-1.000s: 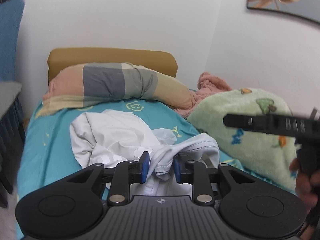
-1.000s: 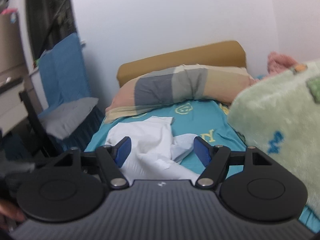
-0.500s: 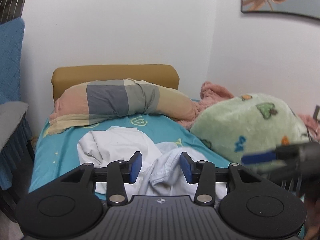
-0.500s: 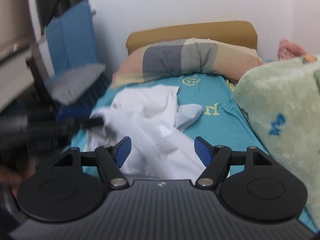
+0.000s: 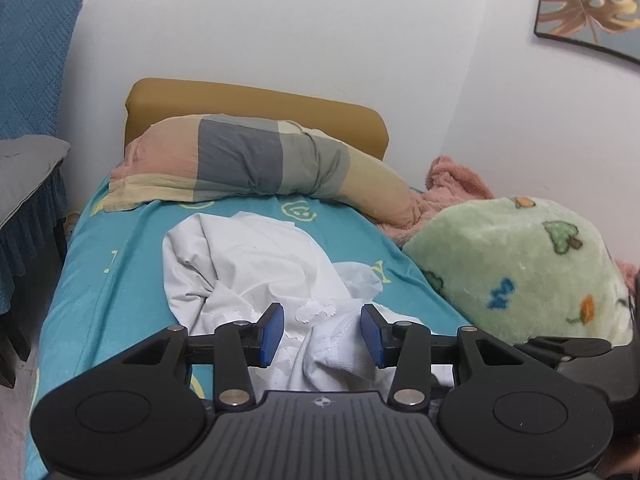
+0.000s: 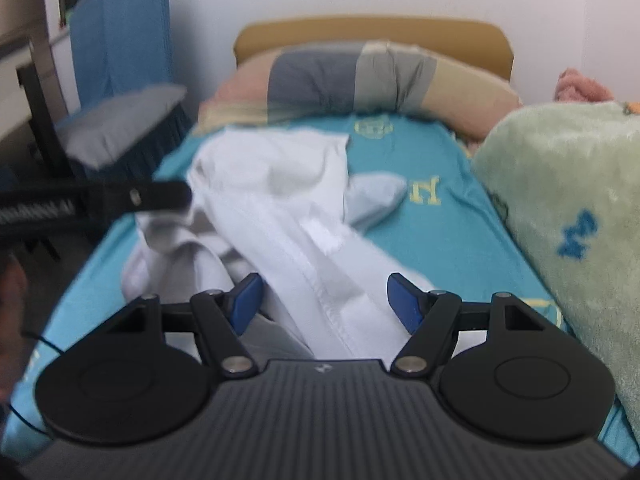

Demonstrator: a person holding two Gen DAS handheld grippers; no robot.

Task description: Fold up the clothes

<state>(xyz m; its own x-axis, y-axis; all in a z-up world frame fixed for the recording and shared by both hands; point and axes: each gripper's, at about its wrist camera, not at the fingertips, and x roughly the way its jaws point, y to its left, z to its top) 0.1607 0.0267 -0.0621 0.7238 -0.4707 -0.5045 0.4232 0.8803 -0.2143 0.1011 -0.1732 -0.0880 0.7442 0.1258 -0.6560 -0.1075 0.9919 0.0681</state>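
A crumpled white garment [image 5: 256,268] lies on the teal bedsheet [image 5: 108,280]; it also shows in the right wrist view [image 6: 280,208]. My left gripper [image 5: 322,334] is open just above the garment's near edge, cloth showing between the blue pads without being pinched. My right gripper [image 6: 325,302] is open over a hemmed white fold at the near end. The left gripper's finger shows from the side in the right wrist view [image 6: 132,196], against the garment's left edge.
A striped pillow [image 5: 256,164] and tan headboard [image 5: 256,100] stand at the far end. A green plush blanket [image 5: 520,264] and pink cloth [image 5: 452,184] fill the right side against the wall. A blue-covered chair [image 6: 120,92] stands left of the bed.
My left gripper opened and let go of the white garment, which dropped onto the bed. Both grippers moved; the right one now hangs over the near hem.
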